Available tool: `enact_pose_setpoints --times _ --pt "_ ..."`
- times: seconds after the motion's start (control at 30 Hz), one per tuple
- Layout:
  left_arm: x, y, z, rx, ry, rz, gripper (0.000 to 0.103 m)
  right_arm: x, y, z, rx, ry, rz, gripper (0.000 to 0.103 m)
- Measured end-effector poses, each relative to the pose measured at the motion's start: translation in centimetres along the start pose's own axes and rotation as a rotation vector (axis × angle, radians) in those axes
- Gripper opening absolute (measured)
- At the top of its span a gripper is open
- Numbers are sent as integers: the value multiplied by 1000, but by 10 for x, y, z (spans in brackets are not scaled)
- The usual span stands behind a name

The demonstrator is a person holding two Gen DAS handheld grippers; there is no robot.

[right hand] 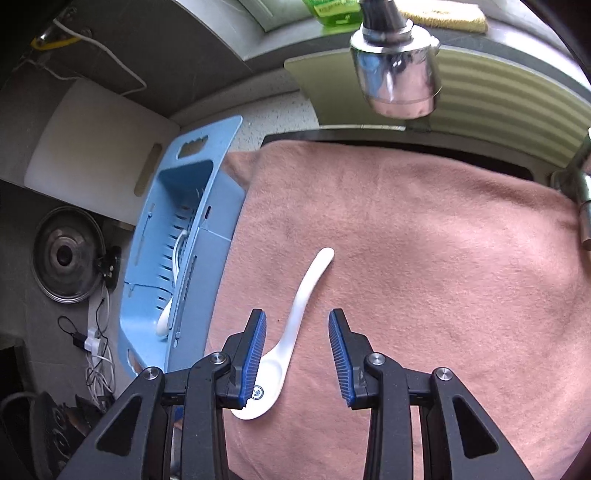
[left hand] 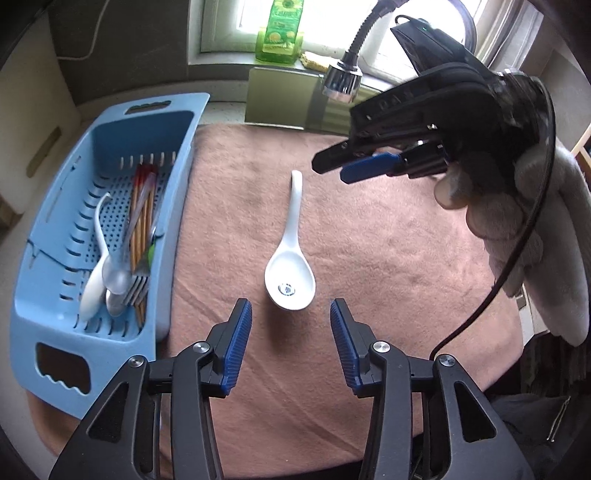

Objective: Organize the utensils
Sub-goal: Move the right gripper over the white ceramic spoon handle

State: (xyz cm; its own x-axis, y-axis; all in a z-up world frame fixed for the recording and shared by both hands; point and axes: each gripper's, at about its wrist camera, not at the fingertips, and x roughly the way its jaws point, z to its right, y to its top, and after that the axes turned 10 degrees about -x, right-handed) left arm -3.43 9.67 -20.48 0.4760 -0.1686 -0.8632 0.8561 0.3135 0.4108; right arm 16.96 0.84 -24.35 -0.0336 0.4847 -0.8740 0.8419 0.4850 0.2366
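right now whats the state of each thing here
white ceramic soup spoon: lying bowl-up on the pink towel, not held
light blue plastic drainer tray: holds a white spoon, metal spoons, a fork and chopsticks
left tool: open, empty
right tool: open, empty

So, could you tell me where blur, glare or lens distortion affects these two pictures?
Left wrist view: the window is blown out white, the right gripper and the hand holding it look slightly soft, and the blue tray bows with the fisheye. Right wrist view: the chrome faucet head carries bright reflections, the counter edge curves strongly, while the white spoon on the pink towel stays sharp.
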Motion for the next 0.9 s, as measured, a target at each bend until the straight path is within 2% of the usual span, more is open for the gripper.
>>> enact_pose_setpoints --times 0.23,0.47,0.9 --pt "10 -3 2 -13 -9 -23 43 21 5 3 6 2 -36 32" --pt "25 -1 8 0 17 -53 43 34 10 11 33 20 -51 32" --pt "41 2 7 -18 14 -76 43 54 19 9 37 0 -77 32"
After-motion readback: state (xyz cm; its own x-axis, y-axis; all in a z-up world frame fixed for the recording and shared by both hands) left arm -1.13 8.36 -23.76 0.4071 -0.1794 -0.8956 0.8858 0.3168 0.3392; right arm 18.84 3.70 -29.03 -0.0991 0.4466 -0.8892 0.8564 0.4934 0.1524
